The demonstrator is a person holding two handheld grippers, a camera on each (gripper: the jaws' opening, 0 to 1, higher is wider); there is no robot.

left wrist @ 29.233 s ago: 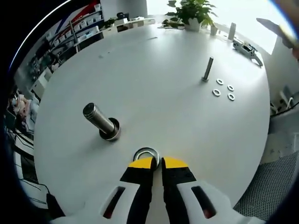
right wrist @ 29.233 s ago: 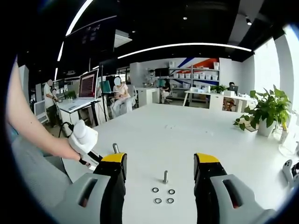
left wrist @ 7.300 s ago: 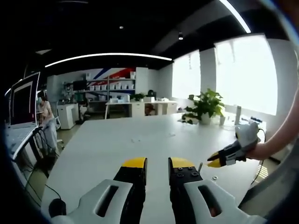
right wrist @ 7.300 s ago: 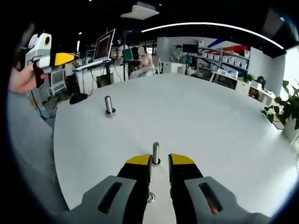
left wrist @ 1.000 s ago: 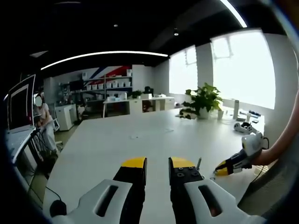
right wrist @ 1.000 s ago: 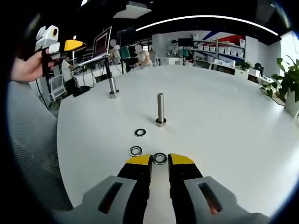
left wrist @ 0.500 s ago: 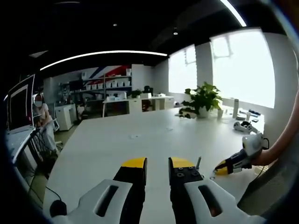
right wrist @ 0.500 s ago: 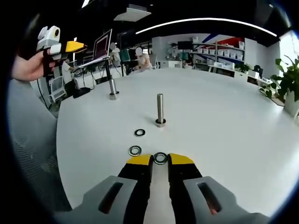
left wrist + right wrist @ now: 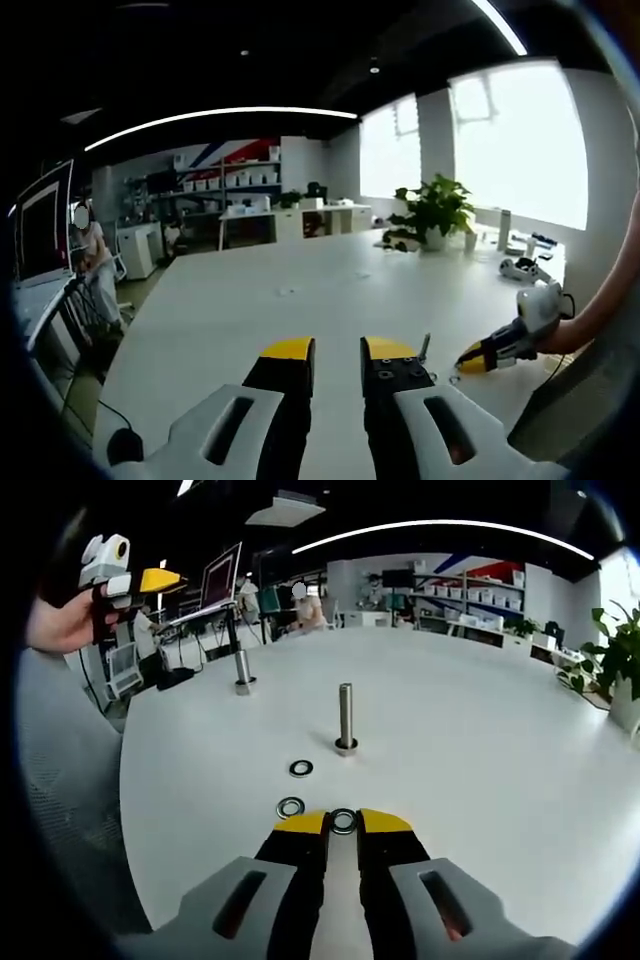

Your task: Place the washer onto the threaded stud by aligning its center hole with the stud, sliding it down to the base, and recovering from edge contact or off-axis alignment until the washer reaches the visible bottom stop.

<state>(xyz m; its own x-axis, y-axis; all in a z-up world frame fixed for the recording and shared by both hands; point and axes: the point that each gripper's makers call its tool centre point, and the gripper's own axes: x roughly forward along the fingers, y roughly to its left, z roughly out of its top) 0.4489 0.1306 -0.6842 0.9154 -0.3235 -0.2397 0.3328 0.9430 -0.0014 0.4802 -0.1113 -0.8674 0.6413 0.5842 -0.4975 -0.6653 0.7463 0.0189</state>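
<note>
In the right gripper view a slim threaded stud (image 9: 345, 715) stands upright on the white table (image 9: 480, 740), with a washer (image 9: 346, 747) around its foot. My right gripper (image 9: 343, 823) is low at the table, its jaws pressed against the sides of a flat steel washer (image 9: 343, 813). Two loose washers (image 9: 301, 768) (image 9: 290, 807) lie just left of it. My left gripper (image 9: 338, 345) is held in the air, jaws a narrow gap apart with nothing between them. From the left gripper view, the right gripper (image 9: 465, 366) rests beside the stud (image 9: 425, 348).
A thicker stud (image 9: 241, 670) stands far left on the table. A hand holds the left gripper (image 9: 170, 578) up at the upper left. A potted plant (image 9: 432, 215) stands at the table's far edge. Desks, monitors and seated people fill the room behind.
The right jaws have drawn slightly closer together around the washer on the table. The left gripper has stayed still in the air.
</note>
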